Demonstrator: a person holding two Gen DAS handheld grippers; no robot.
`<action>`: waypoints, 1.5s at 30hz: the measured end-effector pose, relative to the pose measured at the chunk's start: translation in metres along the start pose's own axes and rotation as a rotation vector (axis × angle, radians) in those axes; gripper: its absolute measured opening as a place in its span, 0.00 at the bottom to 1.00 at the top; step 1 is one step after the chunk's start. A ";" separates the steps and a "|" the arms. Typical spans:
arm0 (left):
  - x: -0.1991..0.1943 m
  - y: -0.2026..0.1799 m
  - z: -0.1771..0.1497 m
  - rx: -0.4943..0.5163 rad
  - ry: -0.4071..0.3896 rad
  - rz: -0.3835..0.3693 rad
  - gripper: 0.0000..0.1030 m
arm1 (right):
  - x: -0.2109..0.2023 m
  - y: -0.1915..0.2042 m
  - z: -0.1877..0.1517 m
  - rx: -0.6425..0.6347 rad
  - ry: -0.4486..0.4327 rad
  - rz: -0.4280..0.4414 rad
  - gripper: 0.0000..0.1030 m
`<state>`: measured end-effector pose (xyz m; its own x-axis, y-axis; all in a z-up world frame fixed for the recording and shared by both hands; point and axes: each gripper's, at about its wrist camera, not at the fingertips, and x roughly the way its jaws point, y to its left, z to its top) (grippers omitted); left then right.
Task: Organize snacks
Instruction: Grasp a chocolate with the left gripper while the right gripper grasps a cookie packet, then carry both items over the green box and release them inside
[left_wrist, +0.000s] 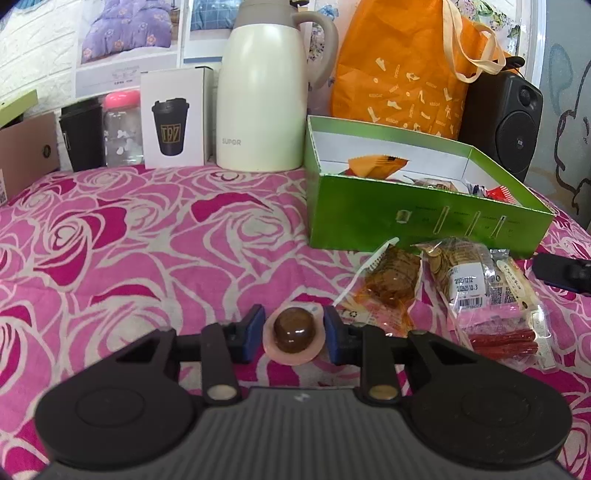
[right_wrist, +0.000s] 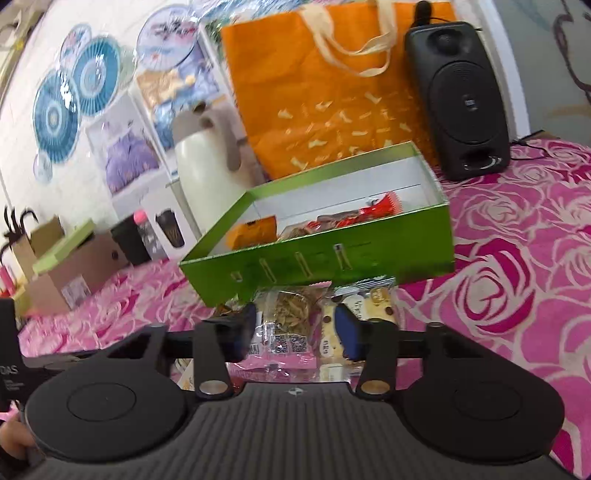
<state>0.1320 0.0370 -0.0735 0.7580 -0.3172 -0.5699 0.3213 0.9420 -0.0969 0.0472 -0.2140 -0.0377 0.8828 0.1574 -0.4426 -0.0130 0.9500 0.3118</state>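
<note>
Snacks are mostly split between the green box (left_wrist: 413, 218) and a little pile on the pink rose cloth (left_wrist: 129, 236) just near of it. The box sits open on the right, with an orange packet (left_wrist: 373, 164) and some red wrappers (right_wrist: 380, 206) inside. In the pile: a bag of brown biscuits (left_wrist: 393, 277), a clear bag of round crackers (left_wrist: 458, 273) and a pack of red sticks (left_wrist: 506, 341).

The left gripper (left_wrist: 294, 334) has a brown jelly cup (left_wrist: 294, 332) sitting between its blue pads; they're close in on the cup's rim, looks like a pinch. The right gripper (right_wrist: 295, 328) is hovering over the pile with its fingers apart, nothing gripped, a clear snack bag (right_wrist: 291, 306) showing in the gap.

Far side: a cream thermos jug (left_wrist: 262, 96), an orange tote bag (left_wrist: 406, 70) and a black speaker (left_wrist: 506, 118).
</note>
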 end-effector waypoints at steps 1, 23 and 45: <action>-0.001 -0.002 -0.001 0.005 -0.002 0.007 0.26 | 0.004 0.004 0.001 -0.020 0.010 -0.006 0.68; -0.019 -0.004 -0.010 -0.009 -0.011 0.004 0.26 | 0.068 0.043 -0.005 -0.229 0.112 -0.131 0.91; -0.056 -0.030 0.009 -0.003 -0.076 0.017 0.27 | -0.028 0.053 -0.010 -0.184 -0.102 -0.064 0.87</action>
<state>0.0853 0.0256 -0.0312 0.8044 -0.3085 -0.5078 0.3066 0.9476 -0.0899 0.0172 -0.1654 -0.0172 0.9276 0.0759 -0.3658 -0.0327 0.9919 0.1228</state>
